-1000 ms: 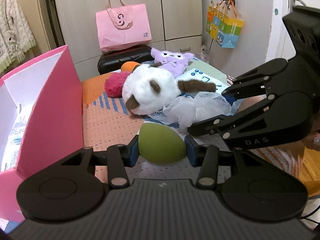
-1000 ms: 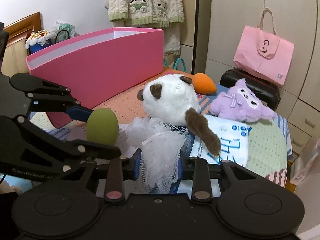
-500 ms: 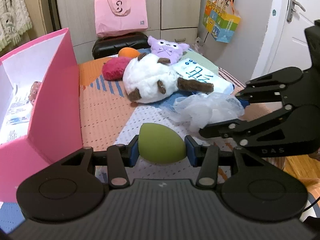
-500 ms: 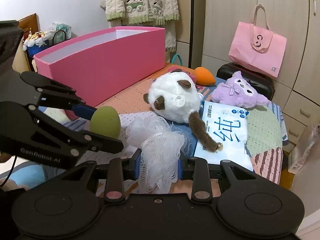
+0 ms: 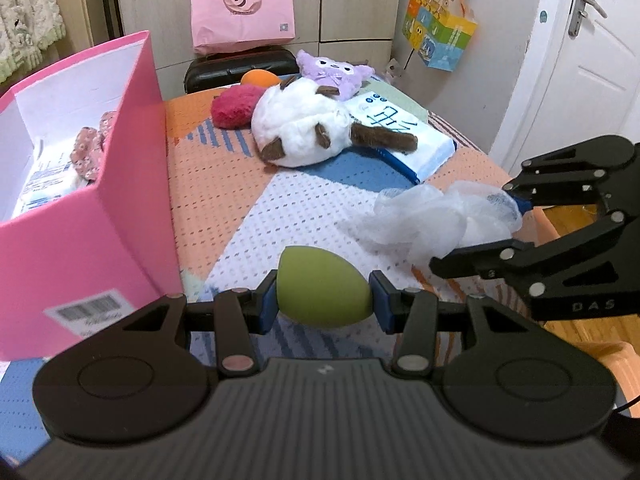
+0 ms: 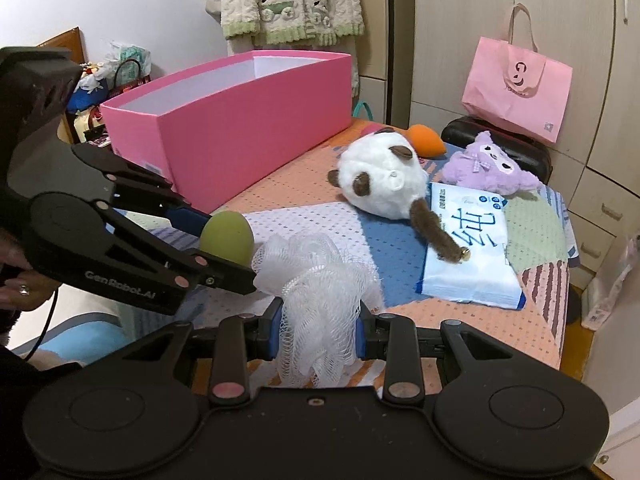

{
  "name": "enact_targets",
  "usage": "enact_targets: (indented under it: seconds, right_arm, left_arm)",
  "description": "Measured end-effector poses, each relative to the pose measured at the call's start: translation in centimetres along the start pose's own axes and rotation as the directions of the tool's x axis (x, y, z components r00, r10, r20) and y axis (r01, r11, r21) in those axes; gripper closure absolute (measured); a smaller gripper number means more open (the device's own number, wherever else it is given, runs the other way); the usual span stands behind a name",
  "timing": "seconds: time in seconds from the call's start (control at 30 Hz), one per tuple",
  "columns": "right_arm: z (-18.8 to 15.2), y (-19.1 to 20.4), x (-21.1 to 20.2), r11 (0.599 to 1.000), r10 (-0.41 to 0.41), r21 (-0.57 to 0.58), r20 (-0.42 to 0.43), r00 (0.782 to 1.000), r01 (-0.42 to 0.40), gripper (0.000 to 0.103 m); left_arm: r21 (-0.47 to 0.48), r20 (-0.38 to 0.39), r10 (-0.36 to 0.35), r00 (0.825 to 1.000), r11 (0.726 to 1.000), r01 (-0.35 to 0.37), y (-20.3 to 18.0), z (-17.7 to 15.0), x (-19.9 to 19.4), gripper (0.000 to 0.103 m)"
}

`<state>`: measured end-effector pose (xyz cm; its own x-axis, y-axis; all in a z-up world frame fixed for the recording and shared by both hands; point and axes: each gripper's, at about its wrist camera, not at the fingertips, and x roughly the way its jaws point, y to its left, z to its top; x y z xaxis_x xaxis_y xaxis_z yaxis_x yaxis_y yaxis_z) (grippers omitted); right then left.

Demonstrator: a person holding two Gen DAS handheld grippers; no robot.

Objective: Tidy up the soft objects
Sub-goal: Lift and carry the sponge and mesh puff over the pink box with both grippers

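In the left wrist view, a green sponge (image 5: 322,288) is clamped between the blue pads of the left gripper (image 5: 323,306), above the patterned cover (image 5: 224,184). To its right, the right gripper (image 5: 480,232) is seen from the side, closed on a white mesh pouf (image 5: 436,220). The pink box (image 5: 132,184) stands just left of the sponge, with a floral item (image 5: 90,150) and packets inside. Farther back lie a white plush (image 5: 304,132), a red plush (image 5: 234,106), an orange sponge (image 5: 260,78), a purple plush (image 5: 332,74) and a tissue pack (image 5: 404,136).

In the right wrist view, the pouf (image 6: 318,300) is pinched between the right gripper's pads (image 6: 274,330), bulging above and below them. The left gripper (image 6: 216,240) is seen at left, holding the sponge (image 6: 227,238) just beside the pouf. The box (image 6: 248,128) stands behind, and the white plush's tail (image 6: 434,234) rests on the tissue pack (image 6: 468,248).
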<state>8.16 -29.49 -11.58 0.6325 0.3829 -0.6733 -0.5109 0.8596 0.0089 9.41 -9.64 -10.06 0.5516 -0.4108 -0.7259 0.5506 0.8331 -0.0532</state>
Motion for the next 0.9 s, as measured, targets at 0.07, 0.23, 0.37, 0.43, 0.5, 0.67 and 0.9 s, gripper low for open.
enact_targets:
  seconds: [0.07,0.23,0.37,0.43,0.5,0.67,0.9]
  right_arm:
    - [-0.1,0.5,-0.4,1.000,-0.004,0.000,0.007,1.000,0.004,0.065]
    - [-0.1,2.4,-1.1,0.999,0.024,-0.043,-0.006,1.000,-0.025,0.065]
    - [0.6,3.6,-1.7,0.997,0.048,-0.061,-0.026,0.998,-0.050,0.065]
    - [1.0,4.3,-2.2,0.995,0.074,-0.062,-0.028,0.997,-0.075,0.065]
    - [1.3,5.0,-2.7,0.993,0.096,-0.068,-0.026,0.995,-0.097,0.065]
    - [2.0,6.5,-3.7,0.987,0.141,-0.072,-0.003,0.990,-0.140,0.065]
    - [3.5,7.9,-5.2,0.984,0.163,-0.075,0.023,0.986,-0.161,0.065]
  left_arm:
    - [0.005,-0.015,-0.009,1.000,1.000,0.009,0.1,-0.1,-0.5,0.057]
    - [0.070,-0.064,-0.034,0.997,0.997,0.039,-0.1,-0.2,-2.2,0.057]
    - [0.068,-0.102,-0.043,0.994,0.996,0.050,0.6,-0.2,-3.6,0.057]
    - [0.050,-0.120,-0.065,0.991,0.996,0.071,1.1,-0.2,-4.5,0.057]
    - [0.049,-0.125,-0.058,0.990,0.997,0.065,1.4,-0.4,-5.3,0.057]
    - [0.048,-0.132,-0.080,0.988,0.995,0.087,2.0,-0.9,-7.8,0.057]
    - [0.064,-0.106,-0.106,0.989,0.992,0.113,3.2,-0.8,-12.0,0.057]
